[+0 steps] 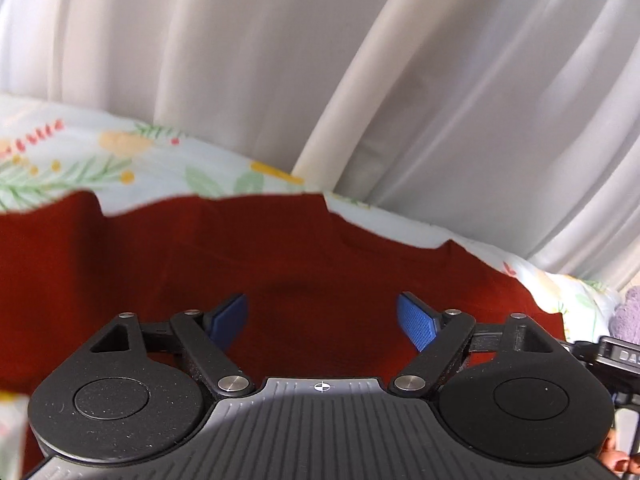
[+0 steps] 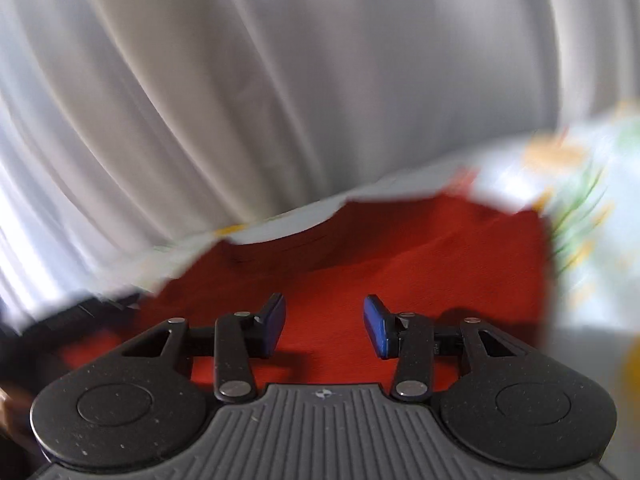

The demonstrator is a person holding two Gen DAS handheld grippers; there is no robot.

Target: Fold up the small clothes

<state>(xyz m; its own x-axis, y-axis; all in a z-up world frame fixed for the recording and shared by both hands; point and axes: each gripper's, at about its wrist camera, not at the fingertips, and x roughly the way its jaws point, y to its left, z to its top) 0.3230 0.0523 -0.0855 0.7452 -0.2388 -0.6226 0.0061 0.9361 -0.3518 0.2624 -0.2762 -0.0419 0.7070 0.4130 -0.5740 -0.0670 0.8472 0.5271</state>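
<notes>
A dark red garment point(image 1: 304, 264) lies spread on a floral bedsheet point(image 1: 120, 160). My left gripper point(image 1: 322, 322) hovers low over it, jaws wide open and empty, blue pads point(image 1: 416, 320) apart. In the right wrist view the same red garment point(image 2: 400, 264) fills the middle, with a curved neckline edge at its far side. My right gripper point(image 2: 325, 326) is open and empty just above the cloth. That view is blurred by motion.
White curtains point(image 1: 360, 60) hang right behind the bed and fill the upper half of both views. A purple fuzzy item point(image 1: 628, 312) sits at the right edge. Part of the other gripper point(image 1: 616, 354) shows at the right.
</notes>
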